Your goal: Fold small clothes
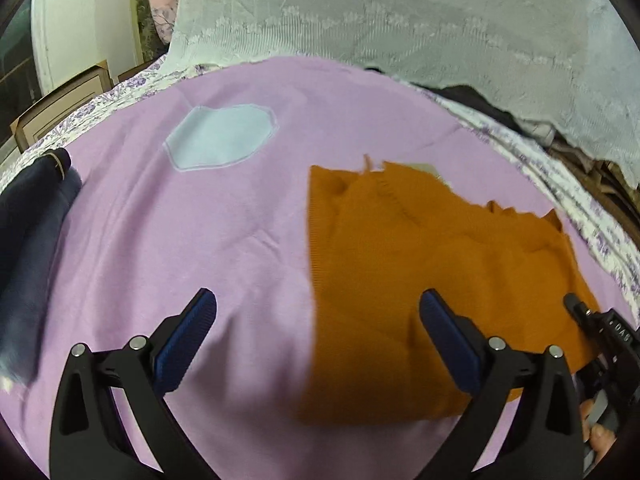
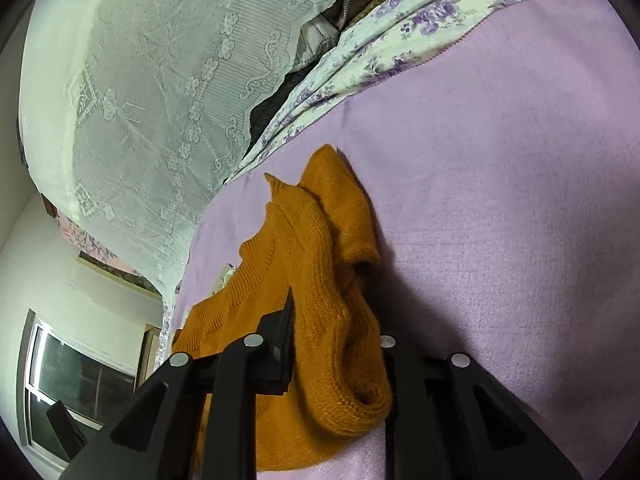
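Observation:
An orange knitted garment (image 1: 420, 260) lies partly flat on a lilac cloth (image 1: 180, 232), right of centre in the left wrist view. My left gripper (image 1: 316, 300) hovers above the garment's left edge, open, with nothing between its blue pads (image 1: 188, 340). The right gripper (image 1: 592, 328) reaches the garment's right edge. In the right wrist view, the right gripper (image 2: 332, 320) is shut on a bunched fold of the orange garment (image 2: 320, 272), which rises between the jaws. The fold hides its right finger.
A pale blue patch (image 1: 222, 136) sits on the lilac cloth at the back. A dark navy garment (image 1: 28, 240) lies at the left edge. A floral sheet (image 2: 400, 40) and a white lace cover (image 2: 160, 80) border the far side. A hand (image 1: 596, 432) shows at lower right.

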The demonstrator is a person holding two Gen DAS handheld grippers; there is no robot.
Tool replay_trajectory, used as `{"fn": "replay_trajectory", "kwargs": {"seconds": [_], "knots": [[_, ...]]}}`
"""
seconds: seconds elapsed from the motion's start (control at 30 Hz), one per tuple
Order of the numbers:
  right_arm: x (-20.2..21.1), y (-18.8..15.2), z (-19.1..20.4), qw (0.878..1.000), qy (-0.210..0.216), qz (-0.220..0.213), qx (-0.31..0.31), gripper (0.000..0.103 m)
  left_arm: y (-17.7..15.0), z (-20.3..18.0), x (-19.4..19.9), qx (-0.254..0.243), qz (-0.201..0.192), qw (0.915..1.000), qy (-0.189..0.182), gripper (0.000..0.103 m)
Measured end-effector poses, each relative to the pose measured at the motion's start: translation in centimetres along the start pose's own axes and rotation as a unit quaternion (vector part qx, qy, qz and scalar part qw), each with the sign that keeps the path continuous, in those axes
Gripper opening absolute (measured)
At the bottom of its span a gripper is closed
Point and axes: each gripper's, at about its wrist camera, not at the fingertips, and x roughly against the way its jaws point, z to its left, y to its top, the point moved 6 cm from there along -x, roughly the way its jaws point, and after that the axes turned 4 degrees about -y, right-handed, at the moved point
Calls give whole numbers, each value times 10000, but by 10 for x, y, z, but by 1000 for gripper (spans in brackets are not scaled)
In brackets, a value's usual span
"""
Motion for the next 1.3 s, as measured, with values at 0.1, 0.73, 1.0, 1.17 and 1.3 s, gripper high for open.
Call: {"fn": "replay_trajectory", "kwargs": {"seconds": [0.1, 0.73, 1.0, 1.17, 1.3], "knots": [[1, 0, 1, 10000, 10, -17, 29, 20, -4, 18, -12, -55, 188, 9996, 186, 99], [-6, 5, 6, 9967, -494, 64, -644, 27, 9, 57, -28, 160, 493, 9986, -50, 98], [-4, -4, 18, 9970, -700, -342, -44, 25, 10, 37, -4, -260, -193, 9994, 128, 98], [-4, 0, 13, 9982, -555, -198, -125, 26, 7, 30, -9, -480, -198, 9983, 247, 98], [-5, 1, 8, 9984, -462, -139, -287, 27, 7, 28, -8, -520, -278, 9978, 304, 98]]}}
